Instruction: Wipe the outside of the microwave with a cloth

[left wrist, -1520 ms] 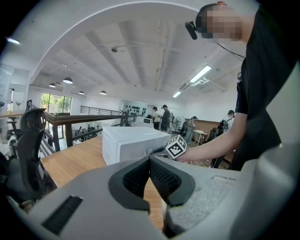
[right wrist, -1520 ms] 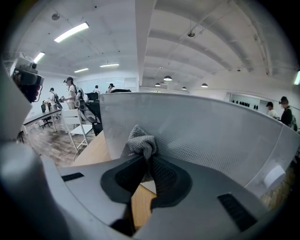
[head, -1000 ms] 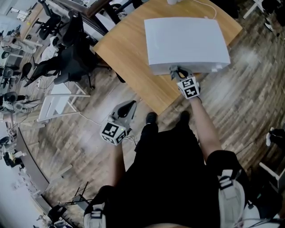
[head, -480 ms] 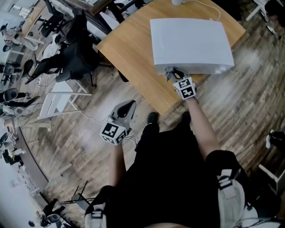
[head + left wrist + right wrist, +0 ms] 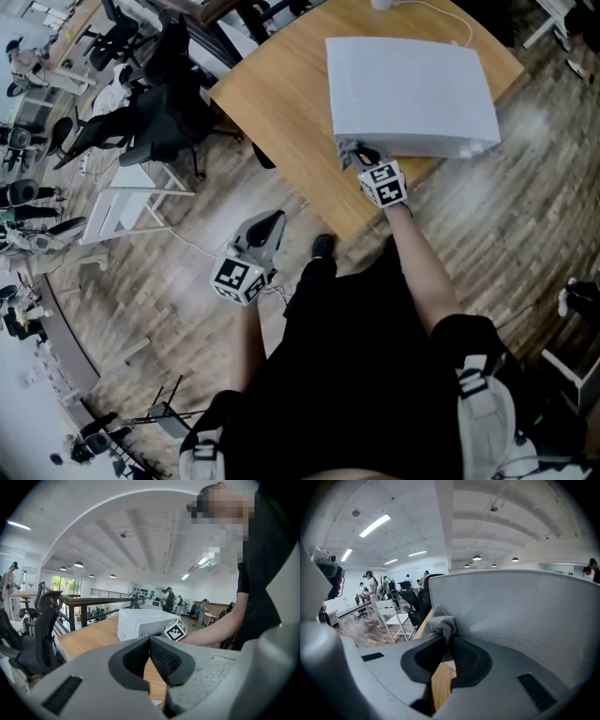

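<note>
- The right gripper [image 5: 450, 644] has its jaws pinched on a grey cloth [image 5: 440, 619], which is pressed against a perforated face of the white microwave [image 5: 412, 89]
- In the head view the microwave sits at 1 o'clock on the wooden table [image 5: 272, 103]; cloth and gripper meet its near left corner, at 7 o'clock of the box
- The left gripper [image 5: 150, 649] is closed on nothing, jaws together, held off the table over the floor [image 5: 187, 281], at 7 o'clock from the microwave
</note>
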Demonstrator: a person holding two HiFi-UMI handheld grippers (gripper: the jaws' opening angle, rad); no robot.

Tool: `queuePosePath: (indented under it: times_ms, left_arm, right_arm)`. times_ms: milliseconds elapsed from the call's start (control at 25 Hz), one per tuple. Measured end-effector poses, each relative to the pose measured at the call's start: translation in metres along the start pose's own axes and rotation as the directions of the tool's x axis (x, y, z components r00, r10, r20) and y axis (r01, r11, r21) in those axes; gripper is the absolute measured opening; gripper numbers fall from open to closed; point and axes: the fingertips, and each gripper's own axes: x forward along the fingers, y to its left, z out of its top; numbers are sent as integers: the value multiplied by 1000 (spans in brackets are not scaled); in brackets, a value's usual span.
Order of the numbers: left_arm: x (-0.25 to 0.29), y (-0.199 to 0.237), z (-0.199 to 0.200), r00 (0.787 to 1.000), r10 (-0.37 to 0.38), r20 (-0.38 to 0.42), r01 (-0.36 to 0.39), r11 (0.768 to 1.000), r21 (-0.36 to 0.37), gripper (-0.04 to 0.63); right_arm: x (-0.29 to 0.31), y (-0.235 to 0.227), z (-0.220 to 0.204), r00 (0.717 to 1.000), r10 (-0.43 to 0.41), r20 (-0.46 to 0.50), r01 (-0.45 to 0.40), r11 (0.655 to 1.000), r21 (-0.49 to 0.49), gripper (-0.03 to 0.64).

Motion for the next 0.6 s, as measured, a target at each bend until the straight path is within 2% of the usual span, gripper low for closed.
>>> queuePosePath:
  times_ms: [440, 600]
  left_arm:
    - [-8, 12, 0, 1000, 18, 6, -18, 1000, -11, 2]
    - [-10, 18, 0, 1000, 24, 2, -24, 1000, -10, 2]
  right_arm:
    - [13, 6, 0, 1000, 7, 31, -9, 999, 52, 37]
    - [15, 7, -3, 1000, 6, 15, -7, 997, 71, 37]
